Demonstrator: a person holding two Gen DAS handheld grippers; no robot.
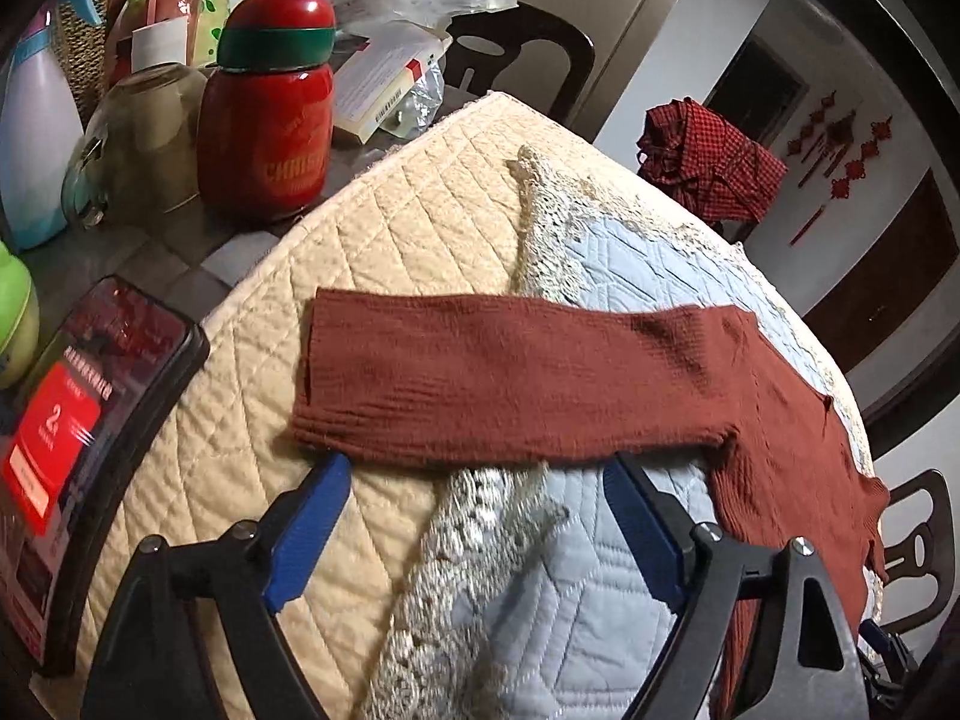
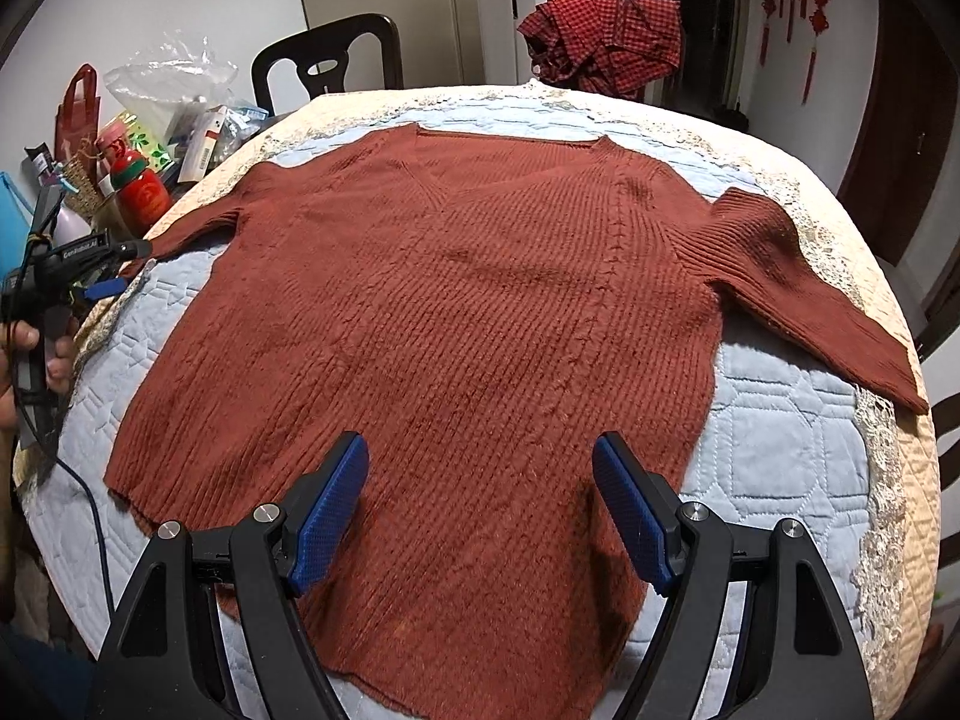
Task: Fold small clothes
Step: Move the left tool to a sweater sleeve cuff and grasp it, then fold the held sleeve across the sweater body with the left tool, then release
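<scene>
Across the round table [image 2: 888, 540] I see a cream quilted cover, and on top of it a pale blue quilted mat [image 2: 780, 420] edged with lace. Spread flat on that mat is the rust-brown ribbed V-neck sweater [image 2: 480, 312], neckline at the far side, hem toward my right camera, both sleeves stretched outward. Its left sleeve [image 1: 510, 390] runs across the left wrist view, the cuff lying on the cream quilting past the lace border.

Beyond the far edge of the table a red checked garment [image 2: 600, 42] is draped in a heap, and a dark chair [image 2: 330, 60] stands beside it. Clutter fills the table's left side: a red Christmas flask with an antlered lid [image 1: 270, 114], a white and blue bottle [image 1: 33, 138], a crumpled clear plastic bag [image 2: 168, 90], and a phone with a lit red screen [image 1: 90, 420] lying near the edge of the cream cover.

My right gripper [image 2: 480, 462] hangs over the sweater's lower body, near the hem, jaws spread wide with nothing between them. My left gripper [image 1: 477, 474] sits just short of the sleeve's near edge, its blue pads [image 1: 312, 516] likewise parted and empty; I can't tell whether the pad tips touch the knit. In the right view, the left gripper shows at the table's left, by the sleeve.
</scene>
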